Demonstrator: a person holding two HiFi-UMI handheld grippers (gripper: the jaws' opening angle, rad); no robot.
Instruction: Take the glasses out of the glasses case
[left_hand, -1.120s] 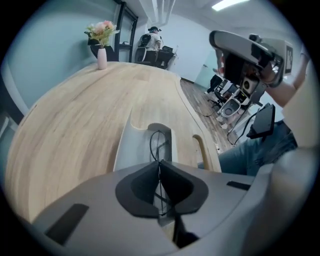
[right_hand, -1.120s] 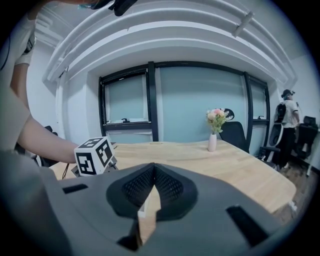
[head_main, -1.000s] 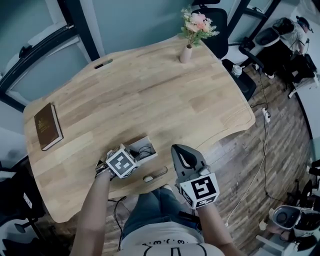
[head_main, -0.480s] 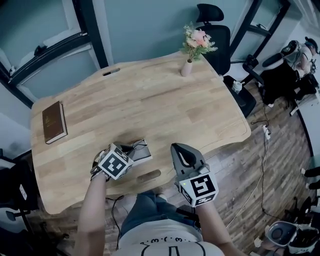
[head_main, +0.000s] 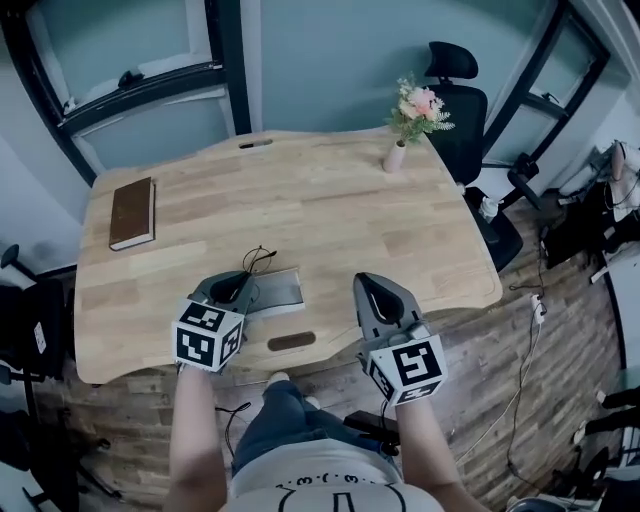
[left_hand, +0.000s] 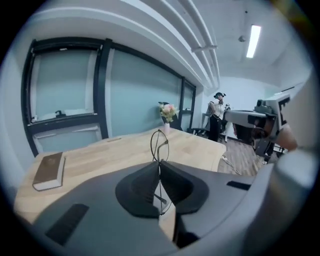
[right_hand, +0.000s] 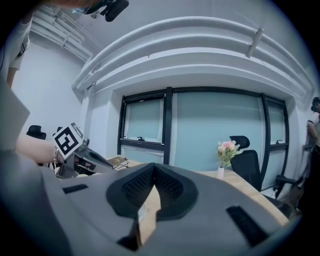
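Wooden table (head_main: 400, 230): the open glasses case (head_main: 282, 291) lies near the front edge. Left gripper (head_main: 243, 282) sits just beside the case, jaws pinched on the glasses (head_main: 257, 259). The thin wire frame pokes past the tips, out of the case. Right gripper (head_main: 364, 283): jaws together, nothing between.

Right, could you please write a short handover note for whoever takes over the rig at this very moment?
Left gripper: shut on the glasses, pinching the thin frame, with one lens rim sticking up past the jaws.
Right gripper: shut, empty, near the table's front edge, to the right of the case.
Glasses case: open on the table, just beside the left gripper.
Done: the glasses are out of the case and off the table.
Left: probably set them down on bare wood and let go.
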